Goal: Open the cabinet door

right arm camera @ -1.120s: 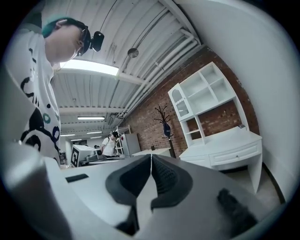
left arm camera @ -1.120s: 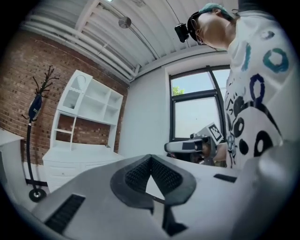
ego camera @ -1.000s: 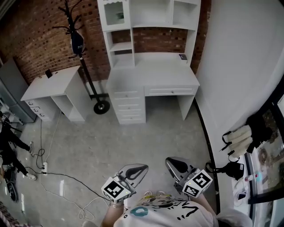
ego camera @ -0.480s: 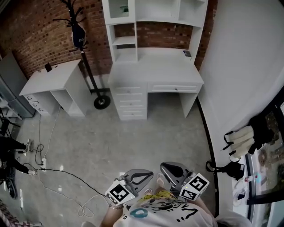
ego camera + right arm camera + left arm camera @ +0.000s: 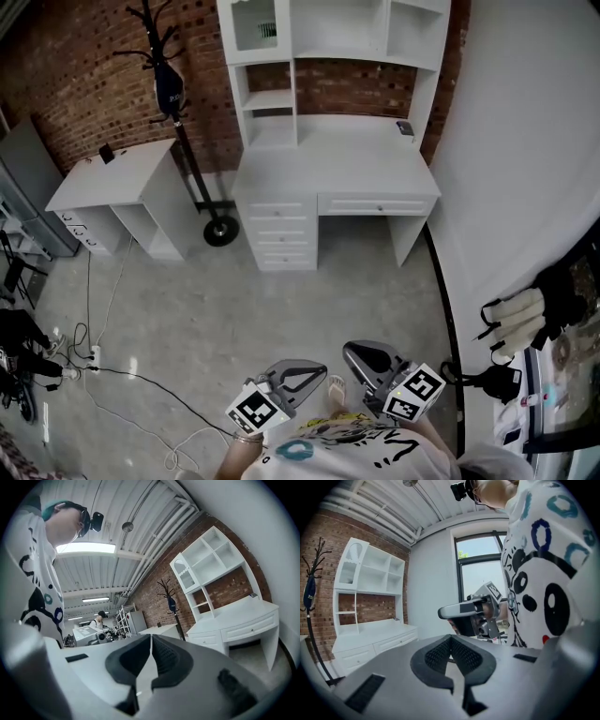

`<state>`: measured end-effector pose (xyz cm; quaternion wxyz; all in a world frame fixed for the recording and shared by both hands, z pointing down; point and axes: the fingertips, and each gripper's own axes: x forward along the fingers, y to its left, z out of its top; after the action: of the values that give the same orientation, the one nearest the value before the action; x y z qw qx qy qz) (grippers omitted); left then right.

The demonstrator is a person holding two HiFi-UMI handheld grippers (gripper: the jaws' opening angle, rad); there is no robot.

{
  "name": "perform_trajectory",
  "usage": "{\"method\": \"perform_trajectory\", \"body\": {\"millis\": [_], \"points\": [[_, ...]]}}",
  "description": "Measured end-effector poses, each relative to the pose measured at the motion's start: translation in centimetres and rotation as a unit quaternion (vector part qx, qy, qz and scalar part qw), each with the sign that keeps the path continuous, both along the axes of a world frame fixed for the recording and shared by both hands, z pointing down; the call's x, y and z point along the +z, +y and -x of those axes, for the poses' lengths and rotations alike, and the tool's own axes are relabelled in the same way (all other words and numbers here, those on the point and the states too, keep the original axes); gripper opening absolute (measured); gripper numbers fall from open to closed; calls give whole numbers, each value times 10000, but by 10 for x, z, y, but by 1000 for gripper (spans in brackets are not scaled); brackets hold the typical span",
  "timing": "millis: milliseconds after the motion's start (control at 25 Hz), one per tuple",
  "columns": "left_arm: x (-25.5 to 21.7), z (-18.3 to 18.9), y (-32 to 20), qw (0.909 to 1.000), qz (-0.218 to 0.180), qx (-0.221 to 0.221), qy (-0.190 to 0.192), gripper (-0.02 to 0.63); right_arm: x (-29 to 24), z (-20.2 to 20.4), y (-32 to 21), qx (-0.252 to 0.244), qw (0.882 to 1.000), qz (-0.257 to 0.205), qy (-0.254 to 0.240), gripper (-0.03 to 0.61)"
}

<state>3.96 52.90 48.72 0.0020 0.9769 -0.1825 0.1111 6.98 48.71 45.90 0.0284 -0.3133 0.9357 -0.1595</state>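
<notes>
The white desk [image 5: 375, 173] with its hutch stands against the brick wall, far ahead of me across the floor. The hutch's glass-paned cabinet door [image 5: 255, 28] is at its top left and shut; it also shows as the arched door [image 5: 184, 576] in the right gripper view and the door [image 5: 350, 566] in the left gripper view. My left gripper [image 5: 317, 368] and right gripper [image 5: 352, 351] hang close to my body, side by side, far from the door. Both are shut and hold nothing: left gripper [image 5: 451, 639], right gripper [image 5: 151, 639].
A low white side desk [image 5: 112, 183] stands at the left, with a black coat stand [image 5: 173, 94] between it and the main desk. Cables [image 5: 122, 375] trail over the concrete floor at the left. A white wall runs along the right, with gloves [image 5: 516, 314] hanging beside it.
The desk sits lower and a little larger in the head view. Both grippers have drifted slightly right and down in the picture, still shut.
</notes>
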Motion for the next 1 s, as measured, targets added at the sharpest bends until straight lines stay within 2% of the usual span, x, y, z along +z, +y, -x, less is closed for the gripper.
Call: {"method": "perform_trajectory", "body": {"millis": [320,480,560,680,800,1000], "points": [[-22,-21,-79,9996,-120,-221,120,15,-18,-19,-72,-157,9997,-184,-107,29],[-29,-30,-111,9981,45,-459,420,15,-21,-33,-96,-255,9993,-240,-115,29],[-30,-39,-121,9975,148,-449,523,15,-19,-41,-107,-251,9993,-208,-154,29],[-28,-55,-129,9984,156,-308,451,15,-17,-52,-119,-232,9993,-130,-272,29],[-26,-62,-145,9980,149,-450,409,15,-14,-61,-130,-262,9991,-95,-315,29],[-26,-64,-162,9932,246,-786,820,15,-5,-78,-153,-405,9989,-21,-219,29]]}}
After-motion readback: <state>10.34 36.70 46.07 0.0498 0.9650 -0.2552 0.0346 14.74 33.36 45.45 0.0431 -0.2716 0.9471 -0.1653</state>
